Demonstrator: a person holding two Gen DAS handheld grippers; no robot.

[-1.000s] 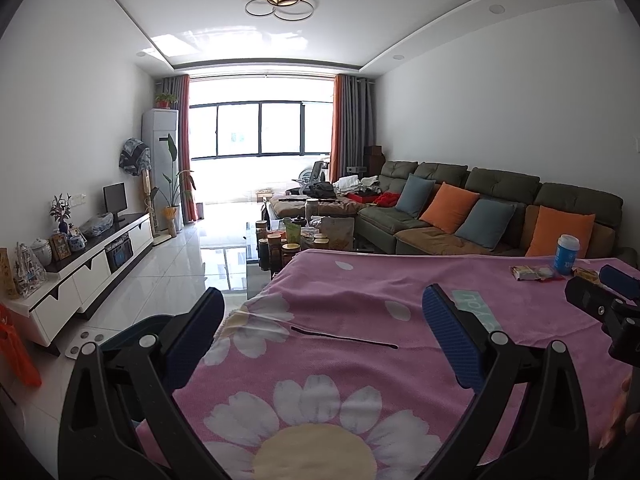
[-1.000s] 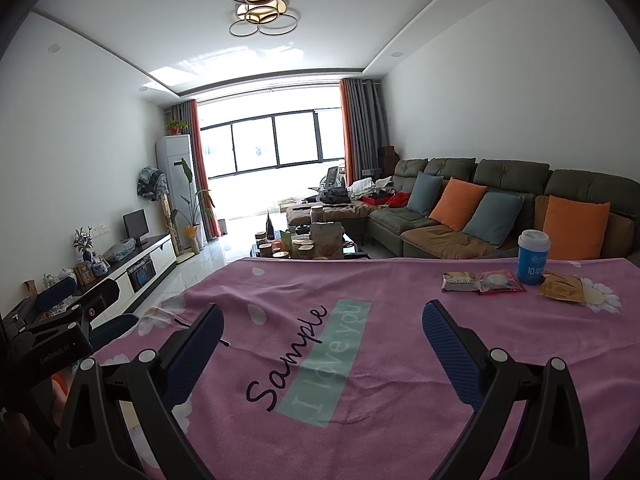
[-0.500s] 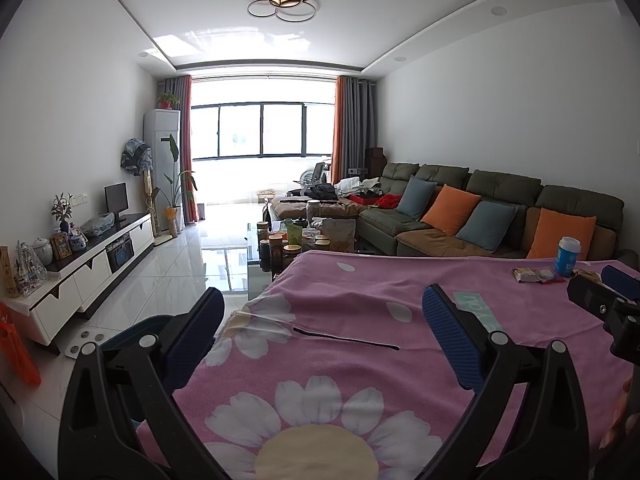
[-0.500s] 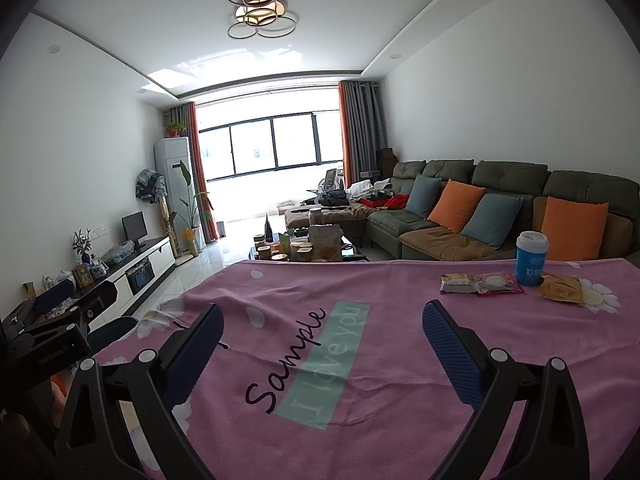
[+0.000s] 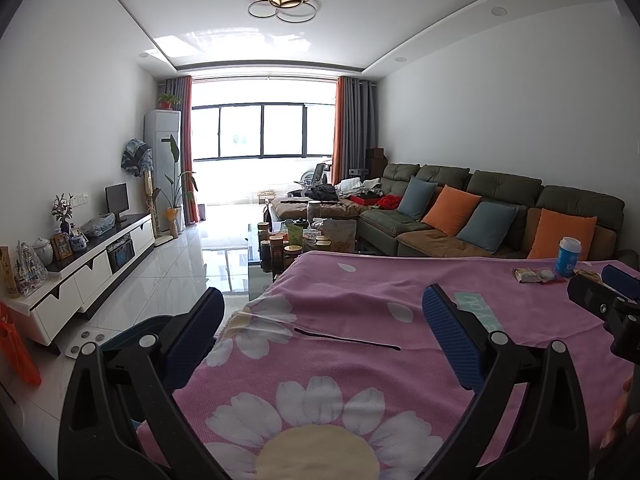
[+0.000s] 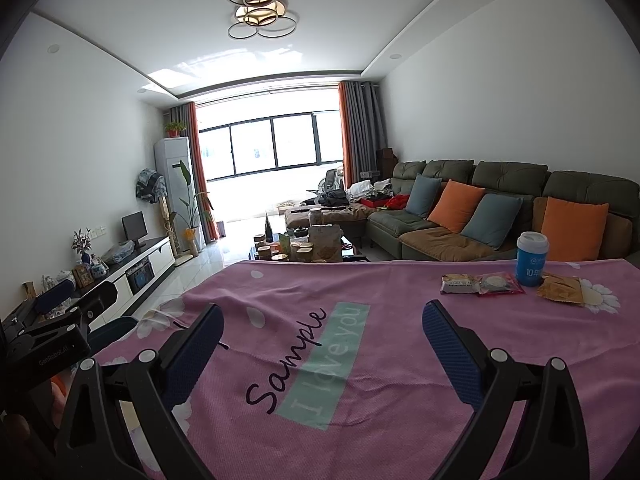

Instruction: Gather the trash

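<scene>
Bench [image 6: 400, 360], pink-clothed: three wrappers [image 6: 460, 283] [image 6: 500, 283] [image 6: 560, 292] and one blue cup [image 6: 531, 259] clustered at 2 o'clock. Left gripper [image 5: 324, 336] and right gripper [image 6: 323, 340]: each spread wide, empty, well short of them.

— What is under the gripper?

— A pink cloth [image 6: 420, 360] with white daisies. Right in front, between the fingers, it says "Sample" and "I love you" on a green strip [image 6: 326, 364].

— And far ahead?

— A big bright window [image 6: 272, 148] with orange curtains [image 6: 347, 136]. A ring lamp [image 6: 258, 10] hangs on the ceiling above.

— What is off to the right?

— A long green sofa [image 6: 500, 184] with orange and blue cushions.

— And to the left?

— A white TV stand [image 5: 80, 276] with a small screen [image 5: 117, 198], and a tall white air cooler [image 5: 162, 152] by a plant.
</scene>
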